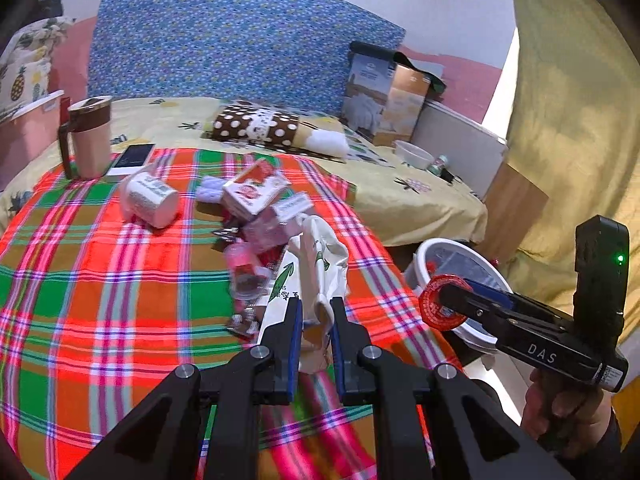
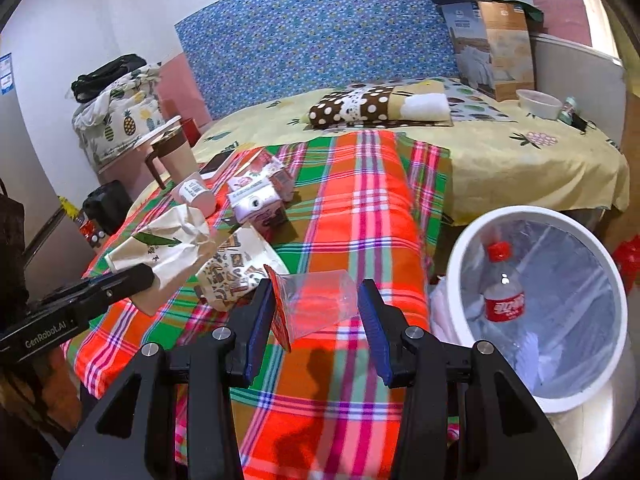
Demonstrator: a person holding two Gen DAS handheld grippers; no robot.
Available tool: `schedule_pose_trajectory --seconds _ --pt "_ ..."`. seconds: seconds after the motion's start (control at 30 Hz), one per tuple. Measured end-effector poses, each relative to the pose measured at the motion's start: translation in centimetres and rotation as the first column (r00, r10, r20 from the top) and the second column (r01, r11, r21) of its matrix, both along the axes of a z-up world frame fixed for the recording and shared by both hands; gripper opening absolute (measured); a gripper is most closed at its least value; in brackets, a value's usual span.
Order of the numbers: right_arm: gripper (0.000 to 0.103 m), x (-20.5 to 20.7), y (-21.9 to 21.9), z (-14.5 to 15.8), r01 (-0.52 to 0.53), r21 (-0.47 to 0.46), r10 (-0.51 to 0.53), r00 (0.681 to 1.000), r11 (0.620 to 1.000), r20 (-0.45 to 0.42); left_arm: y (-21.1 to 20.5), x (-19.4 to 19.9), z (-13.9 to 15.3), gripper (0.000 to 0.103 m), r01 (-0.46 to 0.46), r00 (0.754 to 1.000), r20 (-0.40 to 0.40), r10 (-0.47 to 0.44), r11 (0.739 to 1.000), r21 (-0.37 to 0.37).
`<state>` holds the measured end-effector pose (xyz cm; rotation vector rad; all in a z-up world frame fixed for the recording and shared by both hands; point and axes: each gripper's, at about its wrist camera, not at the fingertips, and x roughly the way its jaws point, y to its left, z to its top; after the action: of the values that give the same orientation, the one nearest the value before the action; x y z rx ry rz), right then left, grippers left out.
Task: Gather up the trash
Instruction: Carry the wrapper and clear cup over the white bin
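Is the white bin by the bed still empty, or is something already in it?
Not empty. The white bin has a clear liner and holds a plastic bottle with a red cap and label.

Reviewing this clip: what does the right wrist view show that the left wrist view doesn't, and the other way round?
Right wrist only: the red-capped bottle lying inside the white bin.
Left wrist only: the hand holding the right gripper.
Both: the crumpled paper bag in the left gripper, the clear cup in the right gripper, the plaid cloth.
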<state>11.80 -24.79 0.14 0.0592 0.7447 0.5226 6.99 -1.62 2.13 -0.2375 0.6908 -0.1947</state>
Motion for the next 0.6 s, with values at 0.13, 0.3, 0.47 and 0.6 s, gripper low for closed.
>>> schedule_pose_trajectory --seconds 0.13,0.3,0.47,0.6 --pt "0.045 -0.1 -1.5 -0.1 0.036 0.001 -0.036 0.999 0.999 0.002 -1.9 0.9 0.0 0.014 0.047 0.999 -0.004 -0.047 0.999 -0.001" --pt "0.045 -0.1 -4.2 -0.2 0.106 -0.002 -0.106 0.994 0.994 0.006 -5.1 2.6 0.1 0.014 0.121 0.993 0.000 -0.121 0.993 0.014" --pt "0.045 0.1 -6.9 -0.8 0.185 -0.005 -0.185 0.983 0.983 -0.011 -8.2 4.2 -0.2 0.014 0.192 0.981 -0.005 -0.192 0.981 0.027" --pt "0.045 0.3 -8.9 -1.3 0.241 -0.009 -0.241 0.970 0.970 -0.025 -11.0 5.3 -0.6 0.014 0.256 0.967 -0.014 -0.255 0.966 0.040"
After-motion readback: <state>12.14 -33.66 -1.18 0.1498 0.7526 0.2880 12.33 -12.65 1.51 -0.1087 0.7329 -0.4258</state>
